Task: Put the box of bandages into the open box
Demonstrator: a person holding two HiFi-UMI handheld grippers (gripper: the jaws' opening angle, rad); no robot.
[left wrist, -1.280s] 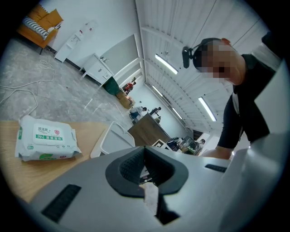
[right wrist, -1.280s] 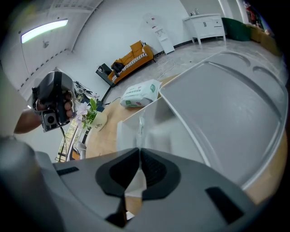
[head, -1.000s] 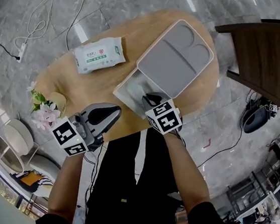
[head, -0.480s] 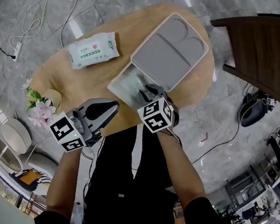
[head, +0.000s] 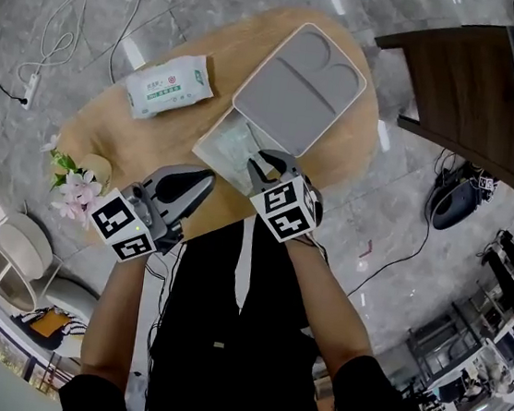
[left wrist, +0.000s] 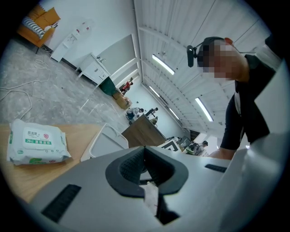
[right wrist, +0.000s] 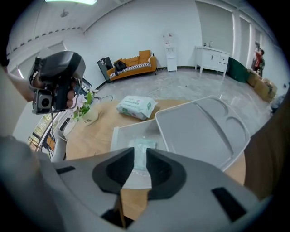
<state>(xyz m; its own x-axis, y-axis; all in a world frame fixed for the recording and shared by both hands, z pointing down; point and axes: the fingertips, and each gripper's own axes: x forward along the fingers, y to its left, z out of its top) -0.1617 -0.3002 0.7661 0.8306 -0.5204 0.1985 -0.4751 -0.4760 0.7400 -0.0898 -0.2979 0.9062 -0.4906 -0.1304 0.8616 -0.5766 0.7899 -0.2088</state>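
Right gripper point(head: 270, 163) has lifted off, jaws just popped apart, empty; bandage box point(right wrist: 143, 147) lies in open box point(right wrist: 118, 137) at 12 o'clock.

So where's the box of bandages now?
In the right gripper view the pale green bandage box lies inside the open clear plastic box, left of its opened grey lid.

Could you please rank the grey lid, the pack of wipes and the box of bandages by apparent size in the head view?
1. grey lid, clearly largest.
2. pack of wipes.
3. box of bandages, smallest, lying in the open box.
All lie at a similar distance, so nearness hardly skews this.
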